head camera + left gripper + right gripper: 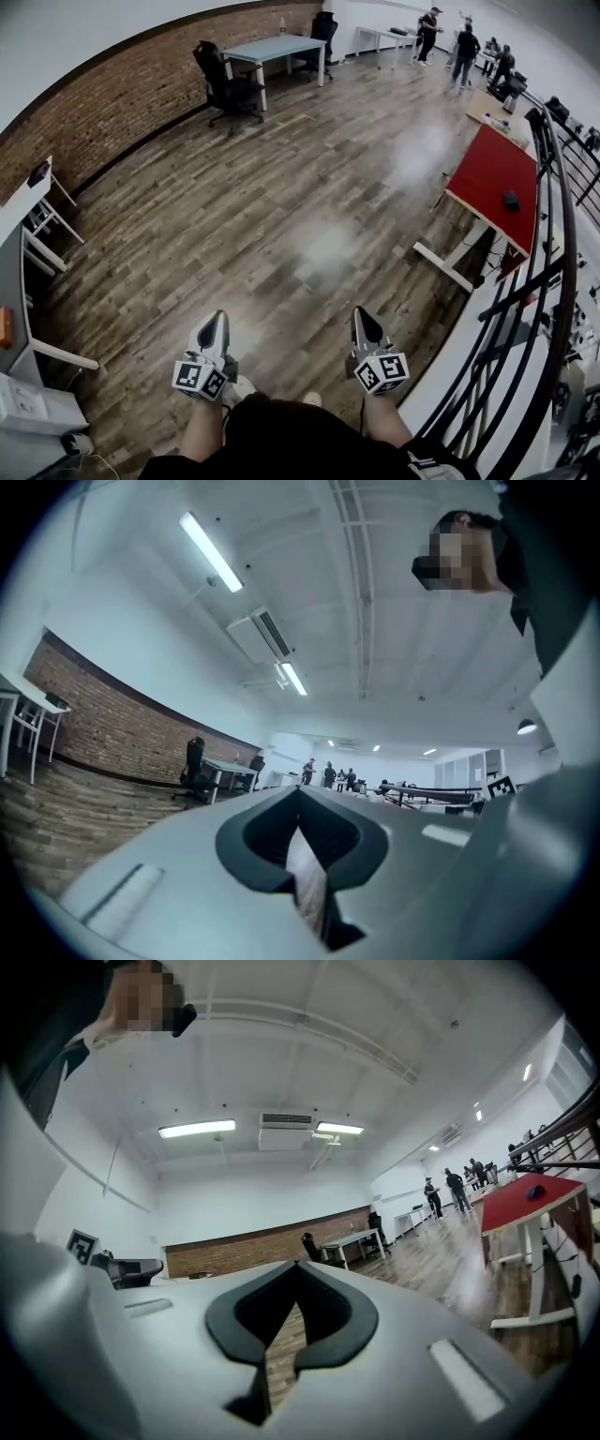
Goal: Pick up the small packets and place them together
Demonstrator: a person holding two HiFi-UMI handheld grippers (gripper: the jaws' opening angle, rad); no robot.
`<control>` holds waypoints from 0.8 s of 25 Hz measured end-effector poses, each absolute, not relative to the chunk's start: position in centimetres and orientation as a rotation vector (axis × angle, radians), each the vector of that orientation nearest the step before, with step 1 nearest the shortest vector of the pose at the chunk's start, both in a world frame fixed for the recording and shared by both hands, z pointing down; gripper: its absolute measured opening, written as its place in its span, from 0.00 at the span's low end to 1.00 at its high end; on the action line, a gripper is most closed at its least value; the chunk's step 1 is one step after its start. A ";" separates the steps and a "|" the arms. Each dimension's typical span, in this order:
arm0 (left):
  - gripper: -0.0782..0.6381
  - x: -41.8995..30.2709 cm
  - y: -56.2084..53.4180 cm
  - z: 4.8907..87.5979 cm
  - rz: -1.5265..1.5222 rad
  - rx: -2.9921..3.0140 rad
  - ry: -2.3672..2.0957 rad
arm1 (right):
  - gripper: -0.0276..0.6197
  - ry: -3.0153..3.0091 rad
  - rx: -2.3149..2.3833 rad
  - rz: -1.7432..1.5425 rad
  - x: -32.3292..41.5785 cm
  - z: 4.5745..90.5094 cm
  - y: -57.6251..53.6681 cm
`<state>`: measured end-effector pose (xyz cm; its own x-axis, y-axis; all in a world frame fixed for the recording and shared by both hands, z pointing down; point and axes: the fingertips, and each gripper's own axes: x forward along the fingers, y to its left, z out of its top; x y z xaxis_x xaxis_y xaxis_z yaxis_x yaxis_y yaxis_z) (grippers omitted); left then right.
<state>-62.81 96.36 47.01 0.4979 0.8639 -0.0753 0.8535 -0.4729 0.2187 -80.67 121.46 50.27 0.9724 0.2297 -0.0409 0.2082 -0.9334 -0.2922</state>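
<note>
No small packet shows in any view. In the head view my left gripper point(217, 320) and my right gripper point(362, 315) are held side by side in front of the person's body, above a wooden floor point(281, 216). Both point forward, with their jaws pressed together and nothing between them. The left gripper view looks up along the shut left gripper point(299, 793) at the ceiling and a far room. The right gripper view shows the shut right gripper point(298, 1267) with floor beyond it.
A red table point(492, 173) stands to the right, beside a black railing point(553, 234). A pale table point(277, 47) with an office chair point(223, 84) is at the far brick wall. White desks point(19, 281) line the left. Several people point(464, 42) stand far off.
</note>
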 end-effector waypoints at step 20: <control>0.11 -49.0 78.2 46.5 -0.067 2.706 1.064 | 0.05 0.144 -2.910 0.018 -58.1 48.3 107.7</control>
<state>-48.97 78.25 46.52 0.7349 0.6662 -0.1268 0.6768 -0.7088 0.1988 -58.10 107.72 48.28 0.9951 -0.0963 -0.0234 -0.0991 -0.9692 -0.2253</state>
